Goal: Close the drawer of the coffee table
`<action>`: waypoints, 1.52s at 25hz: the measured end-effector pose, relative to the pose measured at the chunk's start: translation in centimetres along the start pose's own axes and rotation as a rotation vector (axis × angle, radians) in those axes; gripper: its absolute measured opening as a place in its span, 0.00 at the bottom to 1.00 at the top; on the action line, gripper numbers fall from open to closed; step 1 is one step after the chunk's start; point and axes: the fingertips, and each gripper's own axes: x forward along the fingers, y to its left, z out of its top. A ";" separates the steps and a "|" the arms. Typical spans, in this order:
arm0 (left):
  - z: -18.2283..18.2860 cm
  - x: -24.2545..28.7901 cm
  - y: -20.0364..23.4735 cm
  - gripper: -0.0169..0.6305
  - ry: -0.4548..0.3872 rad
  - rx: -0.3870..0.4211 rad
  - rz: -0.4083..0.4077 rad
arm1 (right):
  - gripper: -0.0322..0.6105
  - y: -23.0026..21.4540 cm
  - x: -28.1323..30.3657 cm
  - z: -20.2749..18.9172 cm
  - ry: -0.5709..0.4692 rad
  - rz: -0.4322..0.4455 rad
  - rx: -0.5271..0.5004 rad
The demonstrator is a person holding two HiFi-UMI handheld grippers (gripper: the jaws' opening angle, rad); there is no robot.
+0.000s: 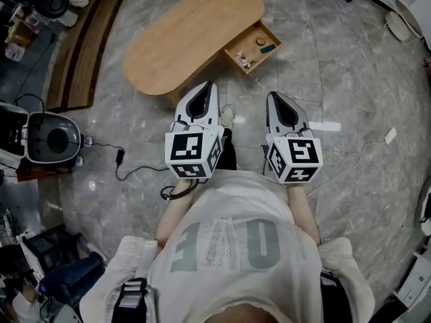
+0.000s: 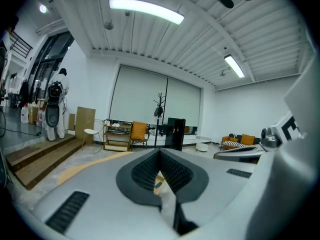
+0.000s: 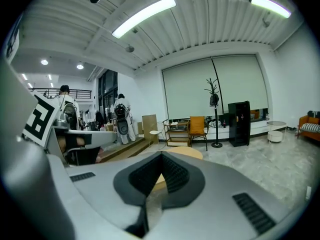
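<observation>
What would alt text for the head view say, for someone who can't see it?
The drawer of an oval wooden coffee table stands open, small items inside. Seen from above, a person short of it holds the left gripper and right gripper, both shut and empty.

Off to your left there's a round grey appliance (image 1: 52, 138), with a black cable (image 1: 135, 172) snaking from near it across the marble floor (image 1: 337, 79). Wooden steps (image 1: 84, 46) run further up that side. A white plug (image 1: 390, 136) lies on your right. The far wall has a coat stand (image 2: 160, 106), an orange chair (image 2: 138, 132) and a black cabinet (image 2: 176, 133).
</observation>
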 end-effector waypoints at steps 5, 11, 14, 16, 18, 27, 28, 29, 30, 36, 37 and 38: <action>0.8 4.5 1.4 0.04 -0.022 -0.027 -0.024 | 0.06 -2.0 3.0 1.1 -0.003 -0.032 -0.038; 2.6 11.8 3.7 0.04 -0.027 -0.030 -0.046 | 0.06 -5.2 9.2 3.6 -0.002 -0.054 -0.042; 3.8 15.8 4.6 0.04 -0.024 -0.018 -0.058 | 0.06 -7.0 12.7 5.3 0.003 -0.060 -0.053; 4.8 18.4 5.5 0.04 -0.032 0.000 -0.062 | 0.06 -8.2 15.3 6.6 -0.003 -0.062 -0.051; 5.8 21.0 6.4 0.04 -0.042 0.021 -0.070 | 0.06 -9.3 18.0 7.8 -0.013 -0.066 -0.046; 9.1 32.0 8.7 0.04 -0.062 0.062 -0.108 | 0.06 -14.4 27.0 12.2 -0.059 -0.091 -0.028; 9.4 32.7 8.6 0.04 -0.063 0.066 -0.109 | 0.06 -15.0 27.3 12.4 -0.058 -0.096 -0.022; 9.7 33.4 8.3 0.04 -0.063 0.071 -0.109 | 0.06 -15.6 27.6 12.5 -0.055 -0.099 -0.018; 9.9 34.1 8.0 0.04 -0.062 0.075 -0.108 | 0.06 -16.2 27.8 12.6 -0.053 -0.100 -0.016; 10.5 36.6 5.4 0.04 -0.071 0.066 -0.065 | 0.06 -19.8 28.3 12.7 -0.051 -0.056 0.020; 10.5 36.7 4.9 0.04 -0.071 0.062 -0.057 | 0.06 -20.1 28.1 12.8 -0.055 -0.047 0.032; 10.6 36.7 4.4 0.04 -0.072 0.060 -0.053 | 0.06 -20.5 27.9 12.9 -0.060 -0.042 0.038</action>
